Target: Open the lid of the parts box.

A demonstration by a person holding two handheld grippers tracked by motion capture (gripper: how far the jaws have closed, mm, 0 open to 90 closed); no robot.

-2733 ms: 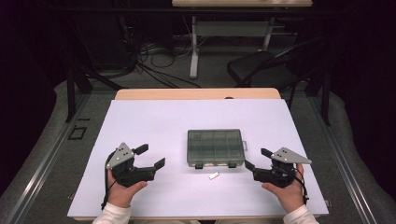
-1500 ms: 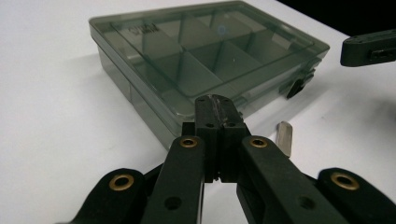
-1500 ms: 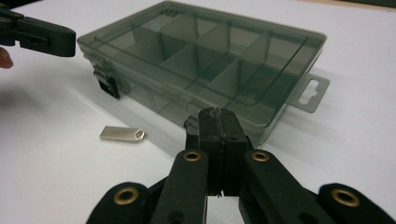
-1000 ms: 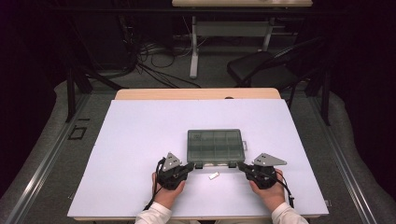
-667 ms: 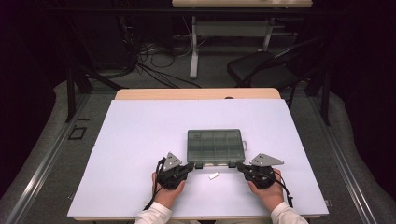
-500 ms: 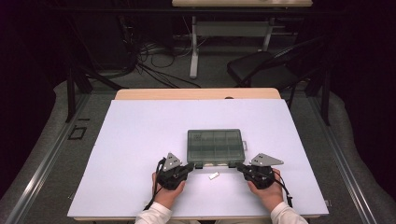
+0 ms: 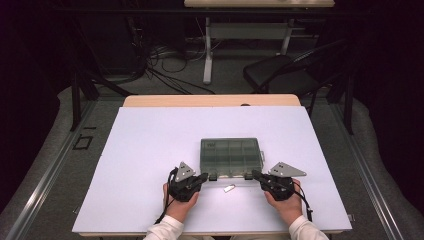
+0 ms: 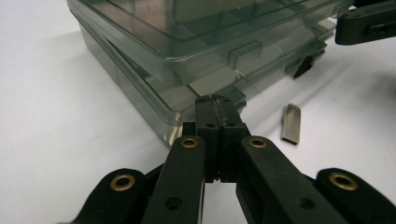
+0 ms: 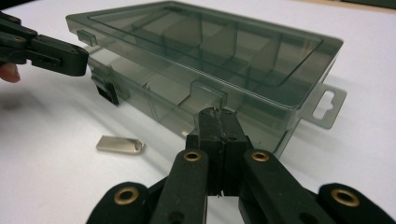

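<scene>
A smoke-tinted, clear plastic compartment box is seen lying flat near the middle of the white worktop, slightly toward its near edge, with its hinged lid down over the dividers and a hang tab projecting from one short side. Along the box's front wall two small latch tabs are visible, one near each front corner. At about 6 o'clock from the box, just off its front edge, a small flat metal piece is found lying on the worktop, apart from the box. At about 7 o'clock from the box the left tongs are held in the person's left hand, their jaws pressed together with nothing between them, and the tip is set against the front left corner of the box, as the left gripper view shows. At about 5 o'clock the right tongs are held in the right hand, likewise pressed together and pinching nothing, with the tip brought up to the front wall just below the right latch tab, as seen in the right gripper view. White sleeves are seen at the near edge of the worktop
</scene>
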